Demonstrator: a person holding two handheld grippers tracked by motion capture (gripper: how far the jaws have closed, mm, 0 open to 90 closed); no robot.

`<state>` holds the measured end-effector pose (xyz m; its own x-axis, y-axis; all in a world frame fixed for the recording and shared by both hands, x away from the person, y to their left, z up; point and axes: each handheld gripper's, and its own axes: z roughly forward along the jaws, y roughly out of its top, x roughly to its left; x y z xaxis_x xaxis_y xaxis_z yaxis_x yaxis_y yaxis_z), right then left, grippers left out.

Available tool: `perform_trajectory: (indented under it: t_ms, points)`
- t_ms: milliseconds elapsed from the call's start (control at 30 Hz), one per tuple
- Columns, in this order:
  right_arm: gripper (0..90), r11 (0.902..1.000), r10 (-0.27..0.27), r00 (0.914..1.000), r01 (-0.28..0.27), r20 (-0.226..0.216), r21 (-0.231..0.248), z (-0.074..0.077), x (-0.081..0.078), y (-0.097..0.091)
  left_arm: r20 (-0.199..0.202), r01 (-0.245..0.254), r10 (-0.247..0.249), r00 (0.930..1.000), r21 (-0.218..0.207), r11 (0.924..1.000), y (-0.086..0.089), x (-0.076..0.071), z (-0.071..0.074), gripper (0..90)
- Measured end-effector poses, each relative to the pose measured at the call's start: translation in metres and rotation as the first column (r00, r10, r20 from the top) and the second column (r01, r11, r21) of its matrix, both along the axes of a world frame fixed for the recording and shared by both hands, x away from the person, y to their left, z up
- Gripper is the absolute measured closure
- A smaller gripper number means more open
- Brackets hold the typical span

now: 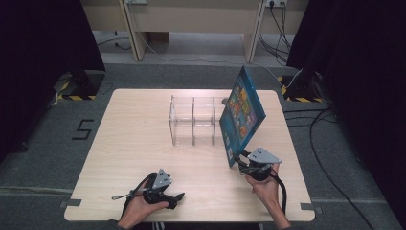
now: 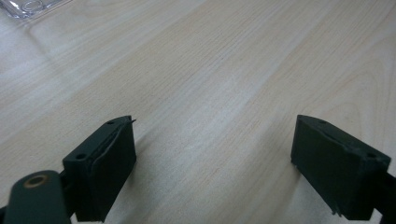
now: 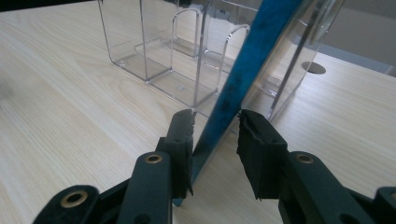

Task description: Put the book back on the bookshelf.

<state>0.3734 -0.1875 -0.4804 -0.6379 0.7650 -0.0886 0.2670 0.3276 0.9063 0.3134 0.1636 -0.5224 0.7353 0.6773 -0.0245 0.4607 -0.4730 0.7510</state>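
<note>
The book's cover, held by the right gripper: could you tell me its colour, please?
The book is blue with small multicoloured pictures, clearest in the high view.

Pale wood table; grey floor; dark curtains.

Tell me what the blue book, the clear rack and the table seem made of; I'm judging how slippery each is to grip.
Blue book: printed card or paper covers with a slight sheen, thin blue edge; probably smooth.
Clear rack: see-through hard plastic, likely acrylic, glossy, with reflections on its dividers.
Table: pale wood-grain top, matte; possibly laminate rather than solid wood.
</note>
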Motion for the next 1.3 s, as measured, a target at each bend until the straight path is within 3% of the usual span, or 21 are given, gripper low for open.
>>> perform_trajectory:
  t_ms: [233, 433, 633, 767, 933, 1300]
  points:
    - [63.9, 0.9999, -0.009, 0.9999, 0.009, -0.007, -0.006, 0.000, 0.000, 0.002, 0.000, 0.000, 0.000, 1.0000, 0.000, 1.0000, 0.000, 0.000, 0.000, 12.9]
    - [49.9, 0.9990, -0.043, 0.9990, 0.043, 0.009, 0.010, 0.002, 0.000, -0.003, 0.000, 0.001, -0.001, 1.0000, 0.001, 1.0000, 0.000, 0.000, 0.000, 12.9]
    - [48.1, 0.9978, -0.035, 0.9992, 0.034, 0.019, 0.057, 0.007, -0.005, -0.011, 0.000, 0.000, 0.000, 1.0000, 0.001, 1.0000, 0.000, 0.000, 0.000, 12.9]
    - [48.3, 0.9980, -0.033, 0.9990, 0.032, 0.028, 0.054, 0.010, -0.007, -0.013, -0.001, 0.006, -0.006, 1.0000, 0.003, 1.0000, 0.000, 0.000, 0.000, 12.8]
    - [44.4, 0.9962, -0.031, 0.9994, 0.029, 0.013, 0.082, 0.013, -0.010, -0.013, -0.002, 0.031, -0.031, 0.9995, 0.002, 0.9995, -0.004, 0.000, 0.000, 11.3]
    - [39.6, 0.9944, -0.043, 0.9991, 0.043, -0.006, 0.096, 0.012, -0.010, -0.014, -0.005, 0.044, -0.044, 0.9990, 0.007, 0.9990, -0.005, 0.001, 0.000, 9.4]
